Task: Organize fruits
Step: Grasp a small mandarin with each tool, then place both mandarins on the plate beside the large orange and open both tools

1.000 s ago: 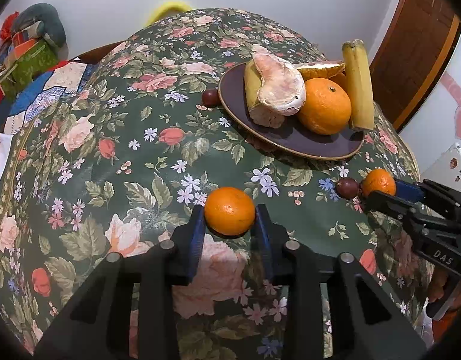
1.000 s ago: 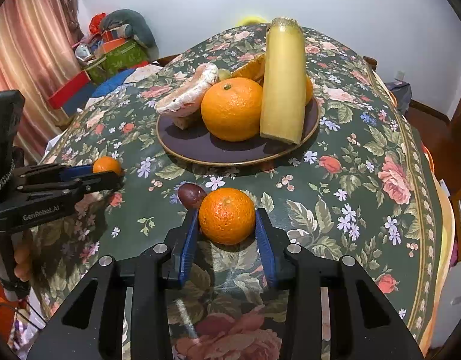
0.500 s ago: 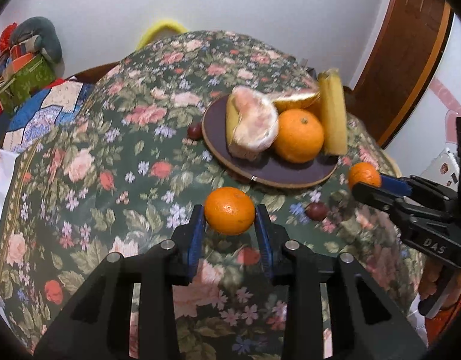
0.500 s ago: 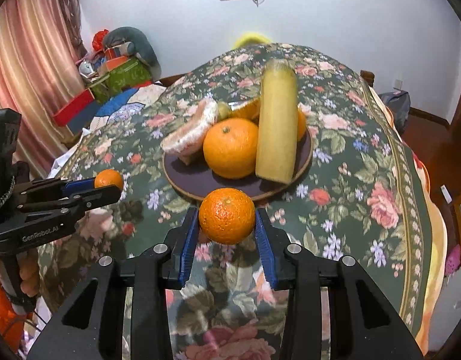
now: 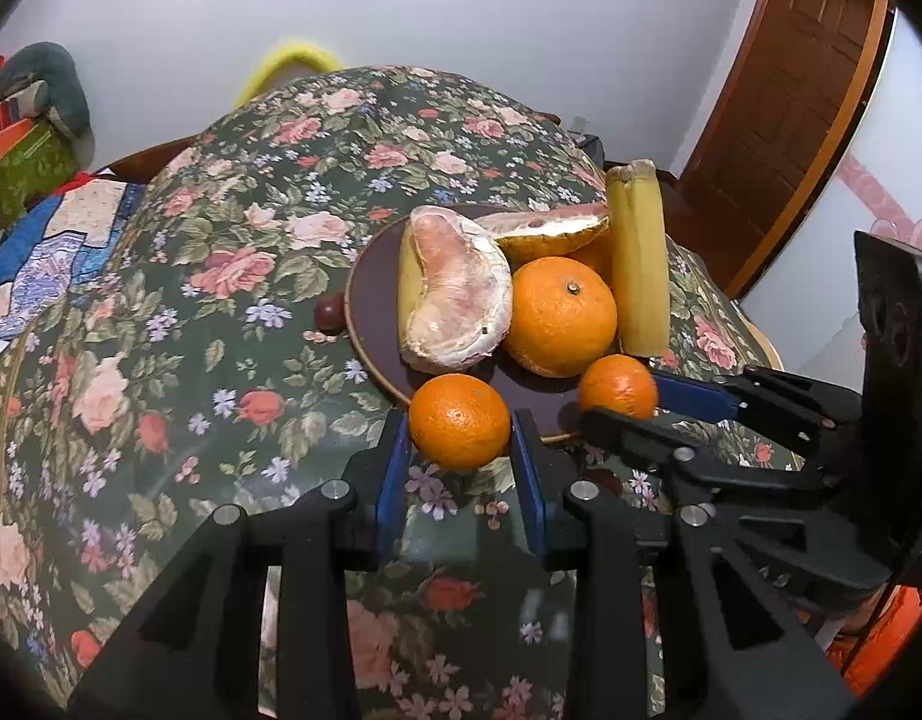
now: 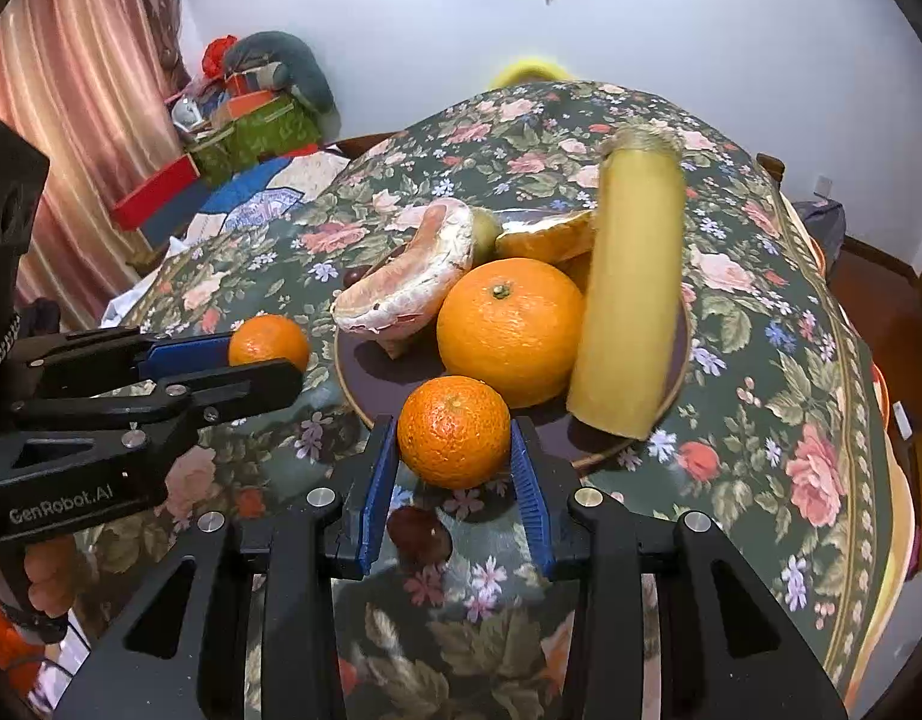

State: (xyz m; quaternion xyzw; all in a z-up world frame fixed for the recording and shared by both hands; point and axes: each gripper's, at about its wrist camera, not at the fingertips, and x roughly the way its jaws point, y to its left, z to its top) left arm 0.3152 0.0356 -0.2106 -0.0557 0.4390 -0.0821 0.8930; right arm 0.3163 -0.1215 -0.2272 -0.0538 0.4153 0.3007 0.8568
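both tongs (image 5: pixel 460 456) (image 6: pixel 455 462) gripping mandarins (image 5: pixel 459 420) (image 6: pixel 454 432), seemingly over plate (image 5: pixel 365 324)

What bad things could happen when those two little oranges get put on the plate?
The plate is already crowded by the big orange, the banana and the peeled pomelo, so a dropped mandarin might roll off onto the tablecloth. The left gripper and right gripper are close together, each holding a small orange, and could bump.
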